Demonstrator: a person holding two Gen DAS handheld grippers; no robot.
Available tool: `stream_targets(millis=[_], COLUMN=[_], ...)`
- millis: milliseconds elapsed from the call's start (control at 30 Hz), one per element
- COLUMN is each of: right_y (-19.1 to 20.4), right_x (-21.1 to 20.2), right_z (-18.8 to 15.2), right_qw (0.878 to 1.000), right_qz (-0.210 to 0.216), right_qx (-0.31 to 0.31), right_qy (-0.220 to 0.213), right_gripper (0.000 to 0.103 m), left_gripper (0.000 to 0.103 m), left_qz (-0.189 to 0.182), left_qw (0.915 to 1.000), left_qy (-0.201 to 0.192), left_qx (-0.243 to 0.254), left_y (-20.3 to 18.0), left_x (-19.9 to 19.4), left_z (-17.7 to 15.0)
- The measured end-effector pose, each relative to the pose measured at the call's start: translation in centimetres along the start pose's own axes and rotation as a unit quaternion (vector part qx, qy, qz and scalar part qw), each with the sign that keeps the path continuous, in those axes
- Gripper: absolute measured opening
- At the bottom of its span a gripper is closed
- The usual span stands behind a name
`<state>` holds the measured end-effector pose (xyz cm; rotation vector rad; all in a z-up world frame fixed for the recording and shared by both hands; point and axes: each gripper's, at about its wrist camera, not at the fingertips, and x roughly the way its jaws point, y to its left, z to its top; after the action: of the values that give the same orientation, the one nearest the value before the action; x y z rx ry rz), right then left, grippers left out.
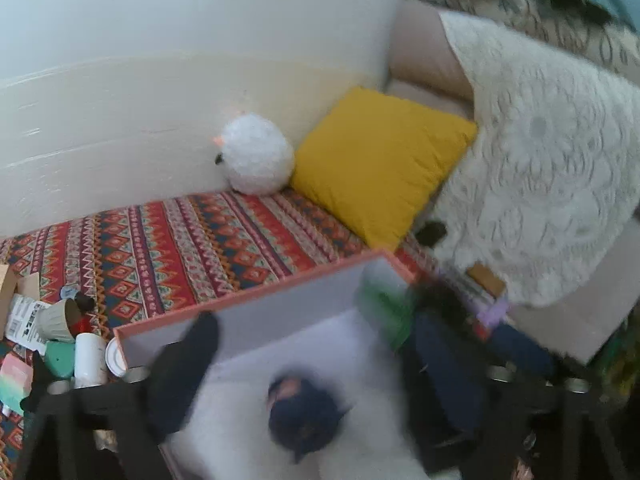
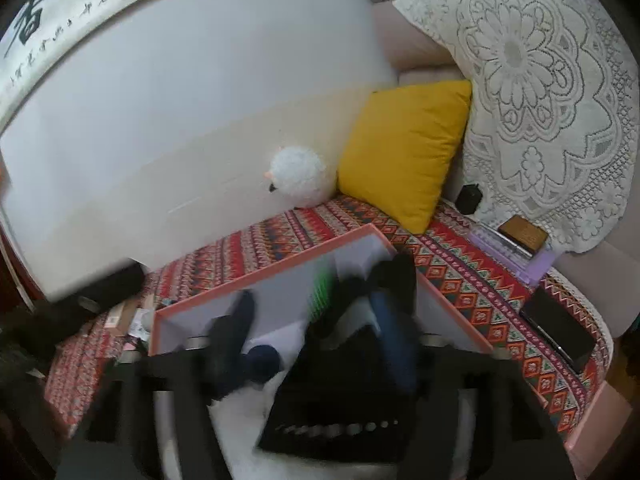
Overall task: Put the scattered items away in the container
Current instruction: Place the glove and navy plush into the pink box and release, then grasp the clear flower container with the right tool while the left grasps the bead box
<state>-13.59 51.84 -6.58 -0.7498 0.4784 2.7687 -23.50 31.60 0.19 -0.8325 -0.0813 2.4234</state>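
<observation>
Both tongs hover over the pink-rimmed box [image 1: 256, 300], which sits on a red patterned bedspread [image 1: 180, 240].

Left tongs [image 1: 304, 360]: fingers spread wide, nothing pinched. One finger [image 1: 184, 368] points toward the box's far wall, the other sits on the opposite side, motion-blurred. Between them, low on the white box floor, lies a dark blue round item [image 1: 300, 416], too blurred to identify. A green blurry thing [image 1: 384, 312] sits just past the far finger near the box corner.

Outside the box, to the left of the left tongs, is a clutter pile: white cup [image 1: 90, 360], teal item [image 1: 60, 358], tipped beige pot [image 1: 56, 320], paper label [image 1: 24, 316].

Right tongs [image 2: 316, 320]: also parted, blurred. A black flat case [image 2: 340, 400] with a row of round silver pieces sits directly under them; whether a finger touches it, cannot tell. The dark blue round item [image 2: 262, 360] lies just beside its left finger [image 2: 232, 332].

Ahead of both tongs, past the box: white fluffy toy [image 2: 300, 178], yellow cushion [image 2: 404, 148], lace cloth [image 2: 540, 100] on a sofa arm. Right of the right tongs on the bedspread: black phone [image 2: 556, 330], brown wooden box [image 2: 524, 234] on a purple case [image 2: 508, 254], small black charger [image 2: 468, 199].
</observation>
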Motion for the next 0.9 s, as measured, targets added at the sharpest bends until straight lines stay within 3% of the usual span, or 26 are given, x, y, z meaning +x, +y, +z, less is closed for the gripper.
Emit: stream_targets(millis=[67, 133, 400, 600, 800, 900], right_y=[0.0, 0.1, 2.0, 10.2, 20.4, 24.6], right_x=[-0.9, -1.9, -4.1, -5.3, -5.9, -4.0], right_z=[0.1, 0.0, -0.6, -3.8, -8.4, -11.3], right_qw=[1.0, 1.0, 0.999, 0.993, 0.975, 0.956], right_qz=[-0.001, 0.001, 0.03, 0.1, 0.169, 0.237], right_qx=[-0.005, -0.001, 0.005, -0.058, -0.139, -0.145], right_qy=[-0.01, -0.022, -0.018, 0.013, 0.021, 0.09], right_gripper=[0.073, 0.082, 0.083, 0.083, 0.083, 0.083], left_gripper=[0.092, 0.093, 0.094, 0.096, 0.096, 0.096], left_qz=[0.006, 0.014, 0.084, 0.169, 0.214, 0.233], left_qw=[0.9999, 0.9998, 0.9956, 0.9808, 0.9624, 0.9543], left_qy=[-0.007, -0.009, -0.009, 0.003, 0.035, 0.053], left_qx=[-0.006, -0.012, -0.04, -0.097, -0.164, -0.179], left_y=[0.8, 1.8, 9.0, 17.9, 25.1, 27.8], left_x=[-1.0, -2.0, -8.9, -14.7, -18.0, -18.9], left_z=[-0.2, -0.7, -5.7, -12.9, -19.3, -21.9])
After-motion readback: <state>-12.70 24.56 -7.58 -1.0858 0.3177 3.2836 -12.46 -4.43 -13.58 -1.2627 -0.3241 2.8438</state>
